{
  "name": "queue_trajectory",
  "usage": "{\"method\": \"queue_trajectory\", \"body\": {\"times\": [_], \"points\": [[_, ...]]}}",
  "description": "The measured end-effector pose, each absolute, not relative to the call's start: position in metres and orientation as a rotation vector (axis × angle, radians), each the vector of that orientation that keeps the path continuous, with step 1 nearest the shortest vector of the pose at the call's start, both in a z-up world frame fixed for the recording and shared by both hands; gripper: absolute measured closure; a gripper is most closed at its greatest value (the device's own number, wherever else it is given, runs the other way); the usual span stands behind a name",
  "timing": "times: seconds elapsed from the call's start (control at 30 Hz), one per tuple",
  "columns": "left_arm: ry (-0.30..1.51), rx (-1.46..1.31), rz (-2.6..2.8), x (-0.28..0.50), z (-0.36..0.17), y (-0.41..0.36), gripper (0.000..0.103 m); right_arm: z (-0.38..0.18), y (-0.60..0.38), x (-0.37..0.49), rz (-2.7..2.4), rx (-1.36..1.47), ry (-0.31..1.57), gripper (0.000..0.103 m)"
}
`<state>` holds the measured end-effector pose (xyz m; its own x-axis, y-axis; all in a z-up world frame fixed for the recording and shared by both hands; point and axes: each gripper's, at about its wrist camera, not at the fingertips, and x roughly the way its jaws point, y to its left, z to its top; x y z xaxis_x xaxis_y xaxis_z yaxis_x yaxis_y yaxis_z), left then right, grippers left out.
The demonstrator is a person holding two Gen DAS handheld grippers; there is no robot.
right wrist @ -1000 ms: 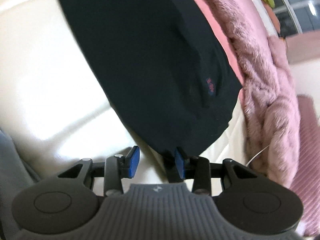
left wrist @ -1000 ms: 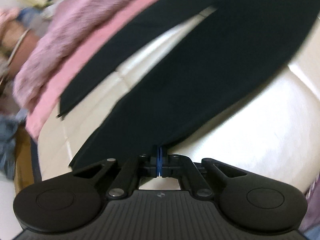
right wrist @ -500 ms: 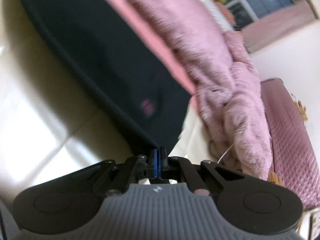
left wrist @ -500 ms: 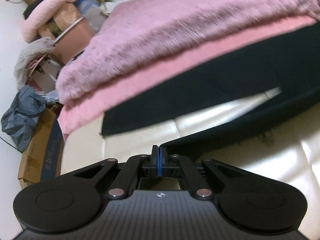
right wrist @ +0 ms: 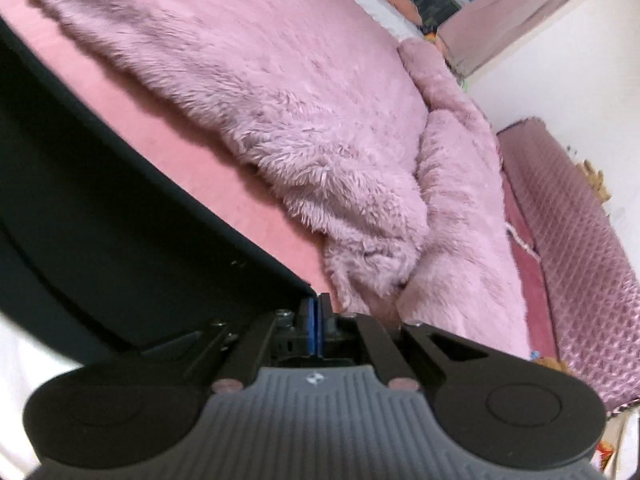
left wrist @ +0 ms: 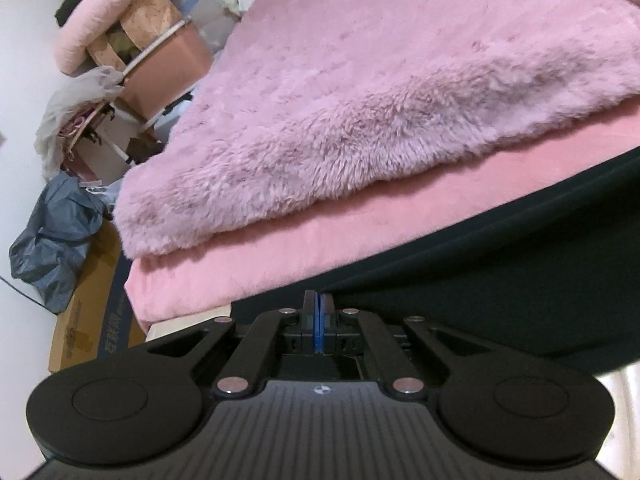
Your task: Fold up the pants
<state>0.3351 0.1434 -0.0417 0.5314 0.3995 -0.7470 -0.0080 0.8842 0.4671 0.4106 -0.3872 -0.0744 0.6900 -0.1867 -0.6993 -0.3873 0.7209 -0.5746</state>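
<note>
Matt black pants (left wrist: 500, 280), fluffy blanket (left wrist: 360, 80) – seemingly plush

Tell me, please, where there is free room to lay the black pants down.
Free: the pink sheet strip between the fluffy blanket and the black pants; the blanket's wide top. Crowded: the floor left of the bed, with boxes and a grey bag.

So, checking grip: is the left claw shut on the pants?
Shut: left claw has its pads pressed together, pinching the black pants edge.

Pants (left wrist: 500, 280) in front, blanket (left wrist: 380, 100) behind on sheet (left wrist: 280, 256), boxes (left wrist: 92, 320) far left.
</note>
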Motion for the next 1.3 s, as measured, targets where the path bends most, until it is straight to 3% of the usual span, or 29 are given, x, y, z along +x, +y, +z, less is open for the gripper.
{"method": "queue_trajectory", "body": {"times": [0.33,0.57,0.63,0.67,0.73,0.77,0.8,0.83,1.03,1.1,1.3], "points": [[1.097,0.521,0.257,0.4,-0.116,0.145,0.103,-0.157,-0.37,0.495,0.127,-0.744,0.966,0.103],[1.122,0.538,0.258,0.413,-0.146,0.145,0.103,-0.184,-0.366,0.514,0.113,-0.72,0.978,0.103],[1.089,0.541,0.256,0.411,-0.149,0.144,0.094,-0.19,-0.365,0.515,0.109,-0.729,0.98,0.103],[1.072,0.544,0.249,0.409,-0.149,0.143,0.09,-0.193,-0.365,0.514,0.109,-0.724,0.981,0.1],[1.015,0.537,0.252,0.401,-0.143,0.143,0.074,-0.193,-0.365,0.51,0.109,-0.701,0.966,0.082],[0.98,0.529,0.255,0.396,-0.139,0.142,0.063,-0.189,-0.364,0.507,0.106,-0.688,0.947,0.067],[0.946,0.515,0.259,0.391,-0.133,0.141,0.058,-0.184,-0.364,0.502,0.103,-0.664,0.925,0.049],[0.909,0.492,0.26,0.384,-0.124,0.139,0.058,-0.177,-0.365,0.496,0.085,-0.642,0.896,0.041],[0.853,0.27,0.087,0.338,-0.088,0.11,0.058,-0.134,-0.392,0.438,-0.012,-0.357,0.815,0.039],[0.855,0.225,0.033,0.326,-0.09,0.096,0.064,-0.129,-0.412,0.412,-0.07,-0.183,0.818,0.04],[0.844,0.149,0.003,0.31,-0.113,0.076,0.069,-0.154,-0.48,0.337,-0.246,0.438,0.8,0.042]]}}
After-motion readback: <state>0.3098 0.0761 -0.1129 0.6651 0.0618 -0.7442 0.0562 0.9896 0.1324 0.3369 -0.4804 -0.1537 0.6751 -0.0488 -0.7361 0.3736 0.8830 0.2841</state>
